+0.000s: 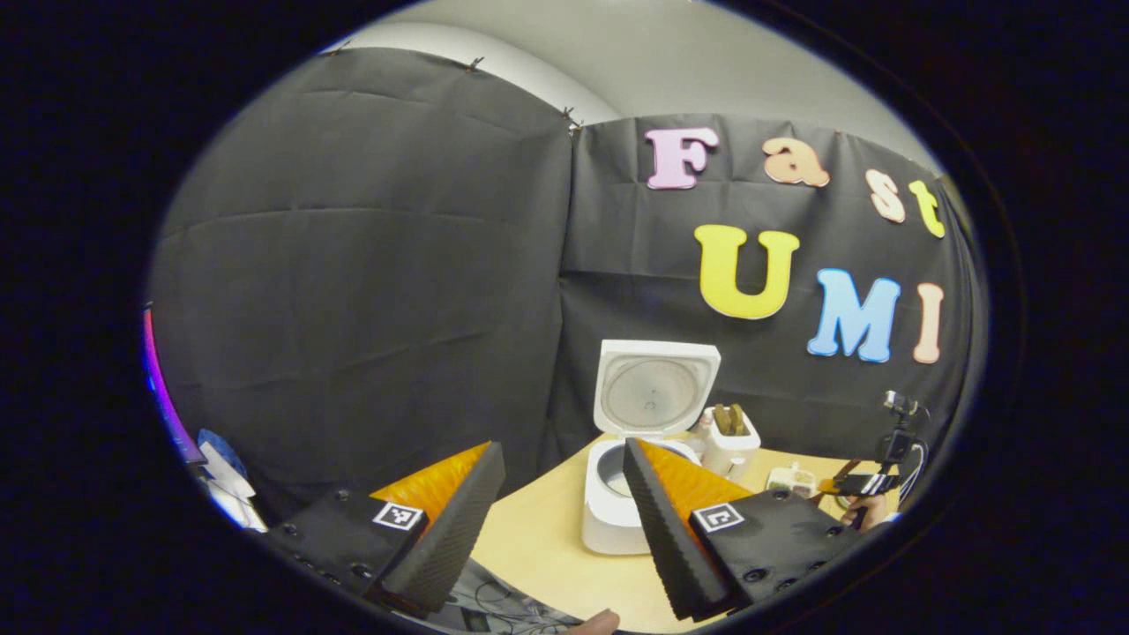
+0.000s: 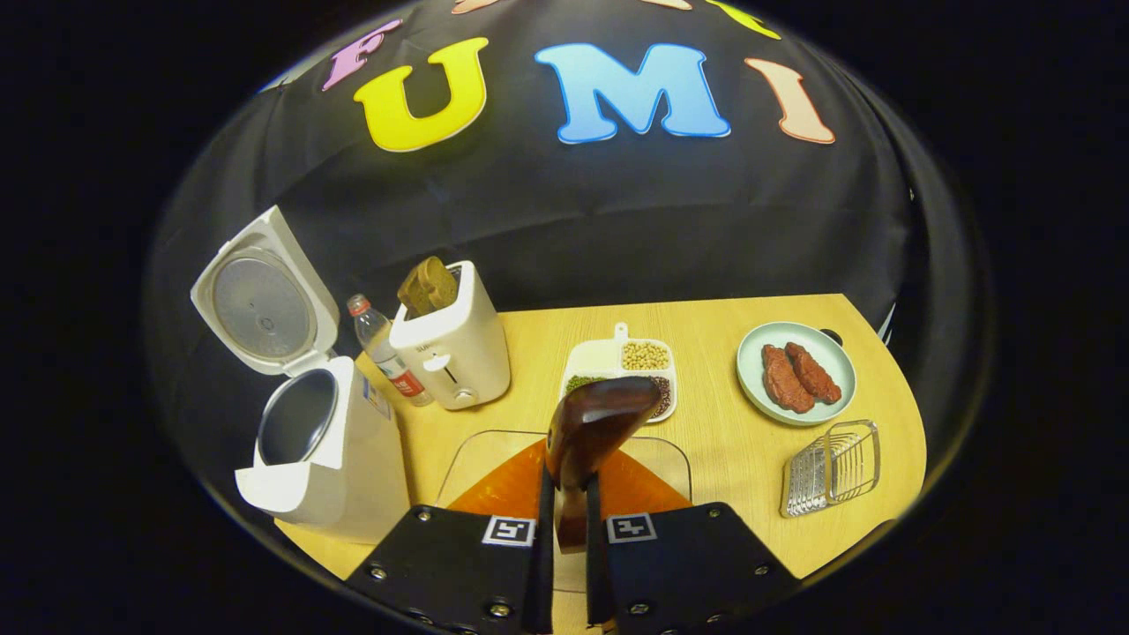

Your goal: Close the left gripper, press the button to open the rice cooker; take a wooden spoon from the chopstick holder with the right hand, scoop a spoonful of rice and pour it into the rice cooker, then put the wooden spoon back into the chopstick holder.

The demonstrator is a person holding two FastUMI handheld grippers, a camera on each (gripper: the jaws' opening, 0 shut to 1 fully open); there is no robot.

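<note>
We judge the opening step done: the rice cooker (image 2: 322, 450) stands lid-up at the left of the right gripper view. The right gripper (image 2: 564, 520) has its fingers clamped on the wooden spoon (image 2: 591, 432), bowl rising mid-frame; scooping, pouring and returning remain. The left gripper (image 1: 564, 503) hangs with fingers spread apart, holding nothing.

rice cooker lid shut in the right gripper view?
No, the rice cooker lid stands tilted back open, with the inner pot exposed below it.
</note>
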